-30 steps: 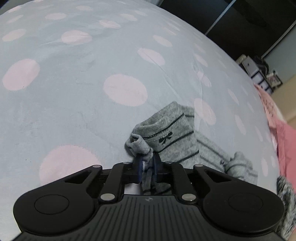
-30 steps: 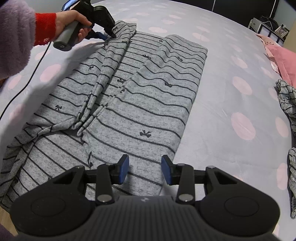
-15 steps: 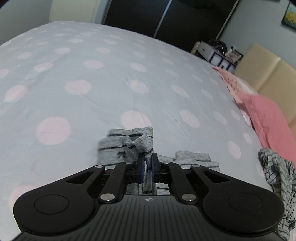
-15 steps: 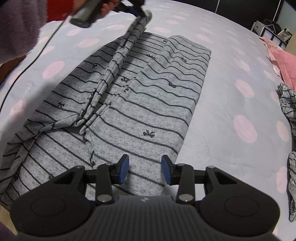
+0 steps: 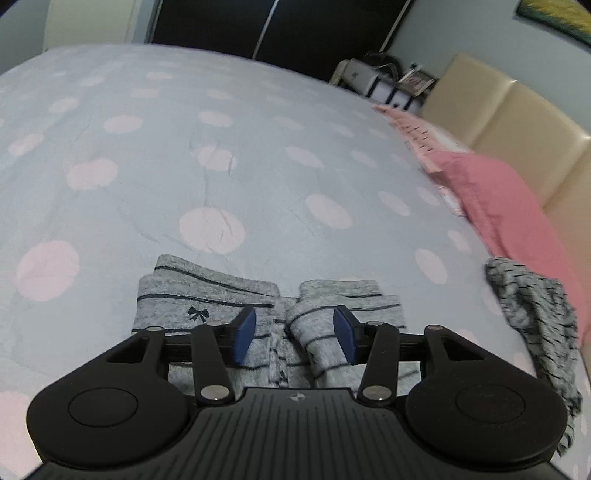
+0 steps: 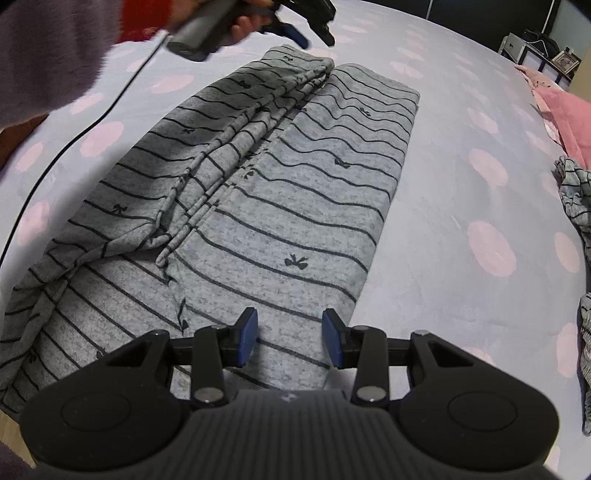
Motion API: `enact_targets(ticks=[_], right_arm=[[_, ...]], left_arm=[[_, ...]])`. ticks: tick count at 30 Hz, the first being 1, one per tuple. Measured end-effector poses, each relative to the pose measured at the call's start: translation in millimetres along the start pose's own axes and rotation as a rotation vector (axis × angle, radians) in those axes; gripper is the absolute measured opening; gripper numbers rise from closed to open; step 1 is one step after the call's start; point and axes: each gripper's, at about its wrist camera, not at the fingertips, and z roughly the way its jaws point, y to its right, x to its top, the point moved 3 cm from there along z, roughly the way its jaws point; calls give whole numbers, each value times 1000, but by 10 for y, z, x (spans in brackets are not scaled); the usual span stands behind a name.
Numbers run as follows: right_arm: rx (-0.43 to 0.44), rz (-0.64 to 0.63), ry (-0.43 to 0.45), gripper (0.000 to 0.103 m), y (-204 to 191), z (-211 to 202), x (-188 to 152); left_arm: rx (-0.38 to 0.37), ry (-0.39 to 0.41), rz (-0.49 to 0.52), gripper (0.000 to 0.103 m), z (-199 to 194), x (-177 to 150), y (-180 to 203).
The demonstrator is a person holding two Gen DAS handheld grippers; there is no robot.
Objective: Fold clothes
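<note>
The grey striped trousers (image 6: 280,206) lie flat on the bed (image 6: 443,229), legs side by side for folding. The left gripper (image 5: 293,334) has just been opening above their far hems, nothing pinched. The right gripper (image 6: 290,338) hovers half-open near the waist.

Striped trousers (image 6: 295,206): near end hidden behind right gripper (image 6: 289,336). Left gripper (image 6: 306,31): blurred, cropped at top edge.
</note>
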Motion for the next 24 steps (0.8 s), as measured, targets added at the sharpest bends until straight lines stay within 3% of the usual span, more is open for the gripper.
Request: enact_targets(ticks=[2, 3, 6, 14, 15, 16, 17, 20, 24], right_arm=[[3, -9, 7, 42, -29, -9, 12], [5, -14, 10, 42, -44, -12, 19], [8, -29, 8, 42, -103, -5, 30], [0, -62, 10, 42, -209, -1, 51], [1, -63, 10, 42, -214, 2, 50], [7, -65, 7, 42, -217, 12, 45], [13, -67, 4, 42, -220, 22, 39], [17, -64, -12, 42, -196, 68, 17], [9, -47, -18, 42, -149, 98, 10]], left_arm=[[-27, -17, -3, 38, -68, -60, 5], [-41, -31, -3, 27, -92, -99, 11], [-53, -55, 16, 27, -60, -206, 75], [-107, -36, -233, 27, 525, -239, -51], [-116, -33, -250, 25, 595, -235, -59], [-118, -31, -248, 9, 648, -221, -57], [-114, -29, -240, 3, 697, -204, -49], [-72, 10, -92, 2, 679, -114, 62], [34, -16, 67, 2, 725, -42, 114]])
